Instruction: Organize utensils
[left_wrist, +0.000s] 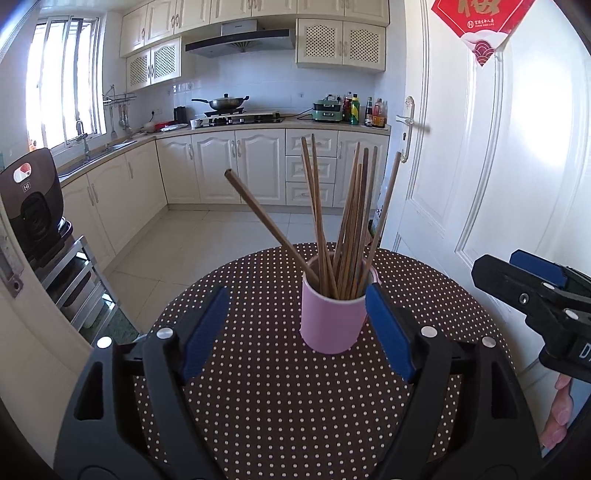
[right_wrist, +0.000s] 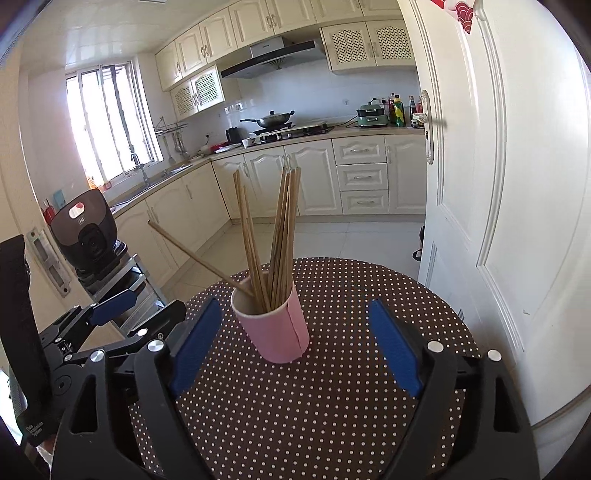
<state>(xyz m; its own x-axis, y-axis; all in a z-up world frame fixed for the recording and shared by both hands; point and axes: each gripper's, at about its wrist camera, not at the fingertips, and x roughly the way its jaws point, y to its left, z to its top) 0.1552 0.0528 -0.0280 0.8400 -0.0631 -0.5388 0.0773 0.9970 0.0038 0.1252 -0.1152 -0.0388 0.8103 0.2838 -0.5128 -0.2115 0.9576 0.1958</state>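
Left wrist view: my left gripper (left_wrist: 295, 332) is released, blue pads spread with nothing gripped. The pink cup (left_wrist: 330, 317) stands upright on the dotted round table (left_wrist: 258, 406) just beyond the pads — chopsticks (left_wrist: 347, 221) fan out of it, one leaning far left. My right gripper (left_wrist: 535, 291) hovers at right.

Right wrist view: my right gripper (right_wrist: 295, 347) is released too — the cup (right_wrist: 275, 328) sits ahead, nearer the left pad, untouched.

Bright daylight from window (left_wrist: 62, 81), glare there, fisheye-bent dark edges
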